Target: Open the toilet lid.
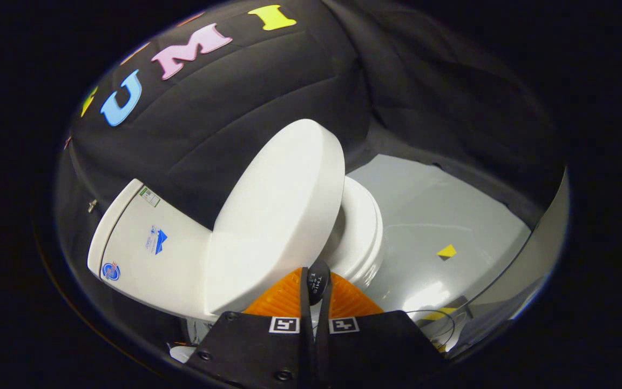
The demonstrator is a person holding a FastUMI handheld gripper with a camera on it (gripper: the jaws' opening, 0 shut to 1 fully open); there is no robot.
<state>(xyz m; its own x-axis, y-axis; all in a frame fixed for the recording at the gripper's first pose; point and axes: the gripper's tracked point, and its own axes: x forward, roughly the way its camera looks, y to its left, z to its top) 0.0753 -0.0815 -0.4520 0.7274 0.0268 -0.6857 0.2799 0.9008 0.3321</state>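
Toilet lid (276, 216) partly raised off the seat (362, 232), hinged at the tank (149, 243), long axis running from tank toward bowl front. Gripper (316, 283) fingers nearly closed, empty, just before the lid's edge.

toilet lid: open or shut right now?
Partly open: the lid is tilted up off the seat, not yet back against the tank. Gripper shut below it.
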